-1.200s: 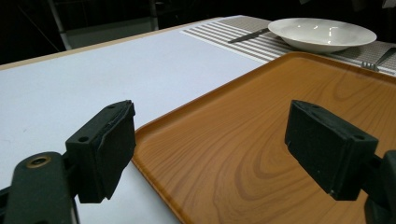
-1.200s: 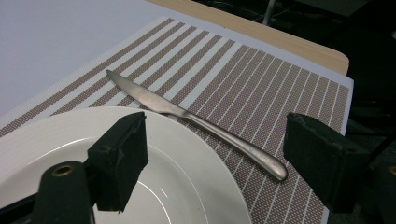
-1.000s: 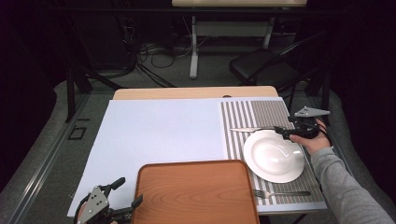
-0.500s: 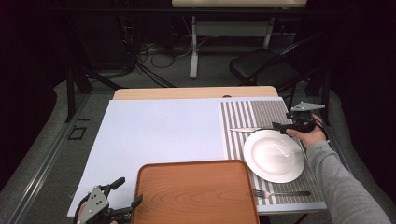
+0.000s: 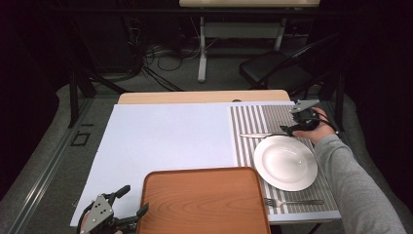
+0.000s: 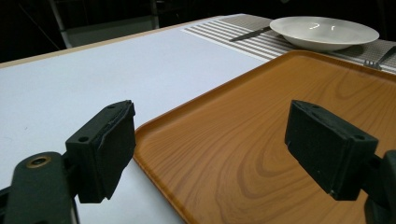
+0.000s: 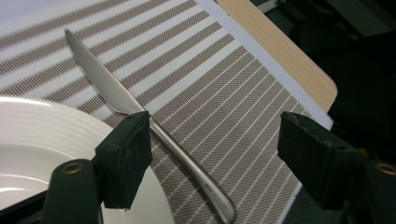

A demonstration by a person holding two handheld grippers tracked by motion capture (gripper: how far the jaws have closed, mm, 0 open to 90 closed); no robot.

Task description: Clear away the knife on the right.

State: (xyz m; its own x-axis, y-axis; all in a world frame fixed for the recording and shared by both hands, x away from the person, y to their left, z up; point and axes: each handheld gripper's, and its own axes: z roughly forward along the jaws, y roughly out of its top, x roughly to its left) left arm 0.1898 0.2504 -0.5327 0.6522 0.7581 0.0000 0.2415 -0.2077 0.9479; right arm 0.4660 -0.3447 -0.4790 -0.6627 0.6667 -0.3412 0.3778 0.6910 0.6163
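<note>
– Did the right gripper [image 5: 290, 129] shift just then?

– It did. It slid off the plate [image 5: 286, 162] toward the knife [image 5: 260, 135] on the striped mat [image 5: 285, 114] beyond the plate, jaws closing a little but apart around the handle, gripping nothing.

– And the left gripper [image 5: 130, 204]?

– Parked, jaws apart, at the tray's [image 5: 204, 200] corner. The knife looked next.

Wooden tray [image 5: 204, 200] sits at near edge of bench [image 5: 160, 136]. Fork [image 5: 292, 202] lies on striped mat [image 5: 253, 117], just right of tray. Black chair [image 5: 272, 73] stands behind bench.
</note>
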